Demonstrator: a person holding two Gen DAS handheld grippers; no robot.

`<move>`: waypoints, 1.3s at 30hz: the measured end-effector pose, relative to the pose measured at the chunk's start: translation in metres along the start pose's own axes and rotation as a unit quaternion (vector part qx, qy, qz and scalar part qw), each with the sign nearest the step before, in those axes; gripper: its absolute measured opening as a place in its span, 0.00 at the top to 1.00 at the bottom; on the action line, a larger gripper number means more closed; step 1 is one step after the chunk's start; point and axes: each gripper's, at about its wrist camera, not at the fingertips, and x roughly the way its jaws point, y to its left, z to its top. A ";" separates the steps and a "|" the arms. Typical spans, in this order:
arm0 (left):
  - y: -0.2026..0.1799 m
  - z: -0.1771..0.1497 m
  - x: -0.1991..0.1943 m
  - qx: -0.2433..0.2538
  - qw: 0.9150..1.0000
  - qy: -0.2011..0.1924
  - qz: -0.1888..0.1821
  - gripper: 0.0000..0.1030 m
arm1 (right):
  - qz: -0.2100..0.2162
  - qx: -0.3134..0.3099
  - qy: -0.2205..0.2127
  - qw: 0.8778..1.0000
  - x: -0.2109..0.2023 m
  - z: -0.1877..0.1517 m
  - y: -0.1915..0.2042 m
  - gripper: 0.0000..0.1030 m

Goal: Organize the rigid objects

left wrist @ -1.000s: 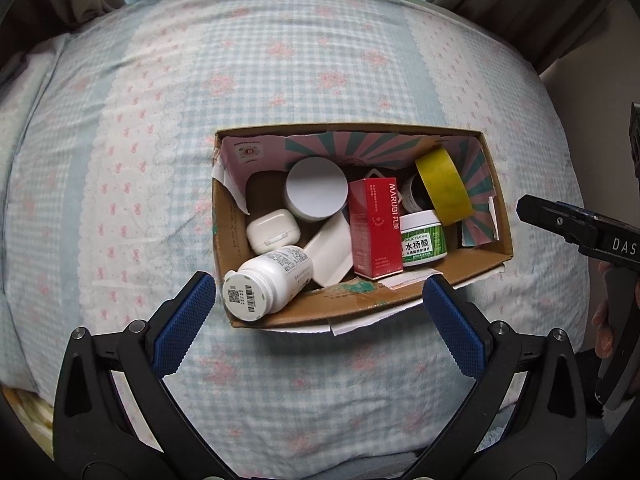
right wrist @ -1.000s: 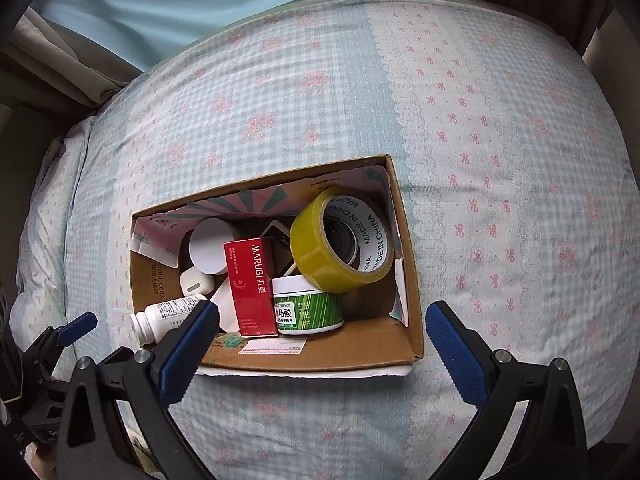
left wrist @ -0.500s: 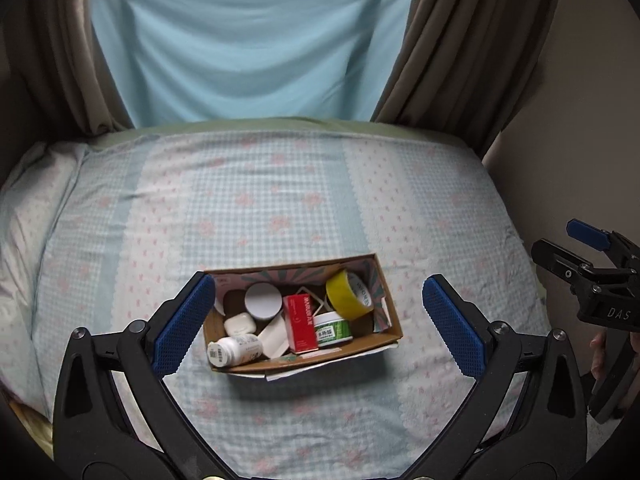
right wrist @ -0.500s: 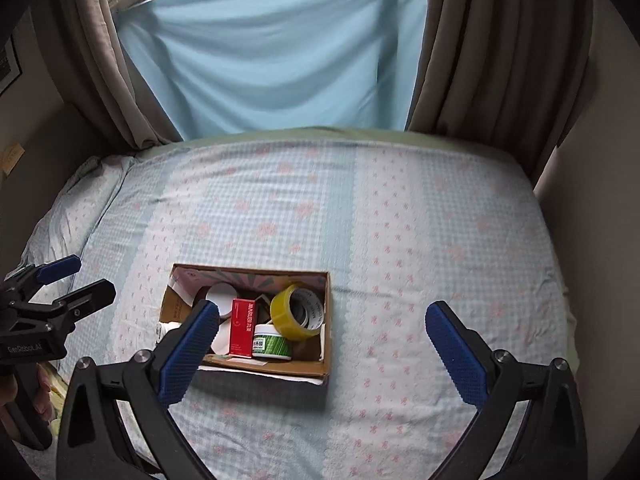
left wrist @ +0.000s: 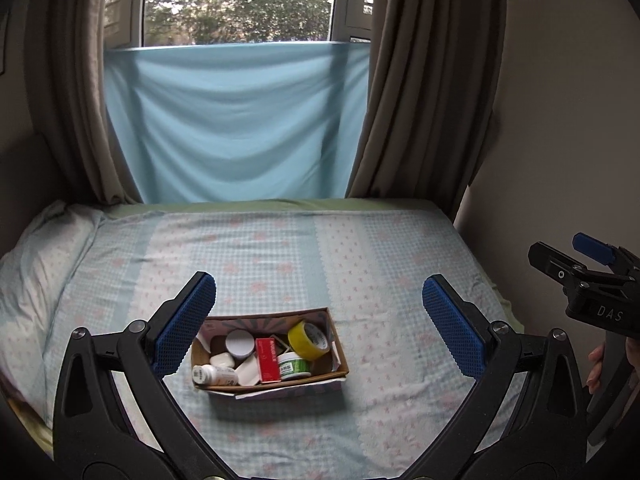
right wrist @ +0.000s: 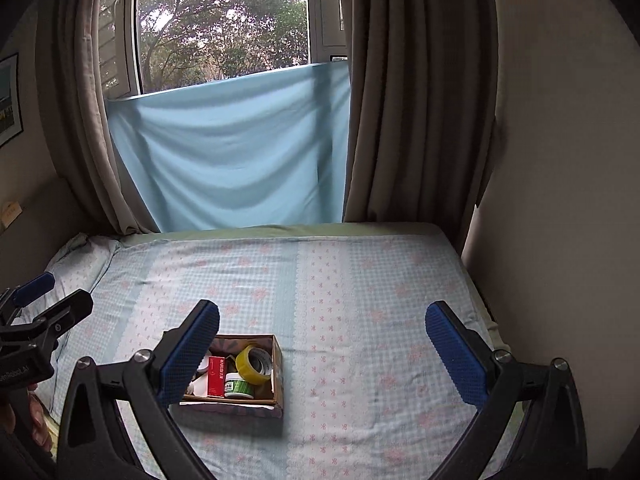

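1. Nearest the cameras, the left claw [left wrist: 320, 326] is spread wide and holds nothing; the right claw [right wrist: 322, 354] is likewise wide apart and empty. Both hover well above the bed.
2. Below them, the open brown cardboard box [left wrist: 276, 383] sits on the blue-and-white checked bedspread with pink flowers [left wrist: 380, 264], towards the near edge.
3. Inside the box lie a white pill bottle on its side [left wrist: 214, 375], a small white rounded case [left wrist: 222, 359], a round white lid or jar [left wrist: 240, 343], a red upright carton [left wrist: 267, 359], a green-labelled white jar [left wrist: 294, 366] and a roll of yellow tape [left wrist: 308, 340].
4. Nothing rigid lies loose on the bedspread, so gathering looks finished; little seems left.
5. Beyond hang a pale blue cloth [left wrist: 236, 120] and brown curtains [left wrist: 424, 92].
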 end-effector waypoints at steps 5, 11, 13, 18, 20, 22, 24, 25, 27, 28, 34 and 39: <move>-0.010 -0.008 -0.006 -0.005 1.000 -0.004 0.001 0.00 | -0.009 -0.004 -0.014 1.000 -0.012 -0.007 -0.012 0.00; -0.020 -0.011 -0.013 -0.004 1.000 -0.014 0.003 0.00 | -0.007 -0.009 -0.021 1.000 -0.019 -0.012 -0.017 0.00; -0.023 -0.012 -0.014 -0.002 1.000 -0.014 0.003 0.00 | -0.004 -0.005 -0.022 1.000 -0.020 -0.014 -0.021 0.00; -0.026 -0.013 -0.017 0.000 1.000 -0.016 0.003 0.00 | -0.002 -0.002 -0.022 1.000 -0.021 -0.015 -0.025 0.00; -0.026 -0.013 -0.017 -0.002 1.000 -0.016 0.003 0.00 | -0.001 -0.001 -0.022 1.000 -0.021 -0.016 -0.026 0.00; -0.025 -0.013 -0.017 -0.004 1.000 -0.016 0.002 0.00 | -0.001 -0.001 -0.022 1.000 -0.022 -0.016 -0.026 0.00; -0.024 -0.013 -0.016 -0.006 1.000 -0.014 0.004 0.00 | -0.001 0.001 -0.023 1.000 -0.022 -0.016 -0.026 0.00; -0.023 -0.013 -0.015 -0.007 1.000 -0.014 0.004 0.00 | -0.001 0.001 -0.022 1.000 -0.021 -0.015 -0.027 0.00; -0.022 -0.013 -0.015 -0.010 1.000 -0.014 0.003 0.00 | -0.001 0.001 -0.022 1.000 -0.021 -0.015 -0.027 0.00; -0.021 -0.013 -0.015 -0.011 1.000 -0.014 0.003 0.00 | -0.001 0.001 -0.022 1.000 -0.021 -0.015 -0.027 0.00; -0.019 -0.011 -0.013 -0.009 1.000 -0.015 0.007 0.00 | -0.002 0.002 -0.020 1.000 -0.020 -0.014 -0.026 0.00; -0.017 -0.011 -0.015 -0.009 1.000 -0.023 0.012 0.00 | -0.002 0.004 -0.021 1.000 -0.018 -0.013 -0.026 0.00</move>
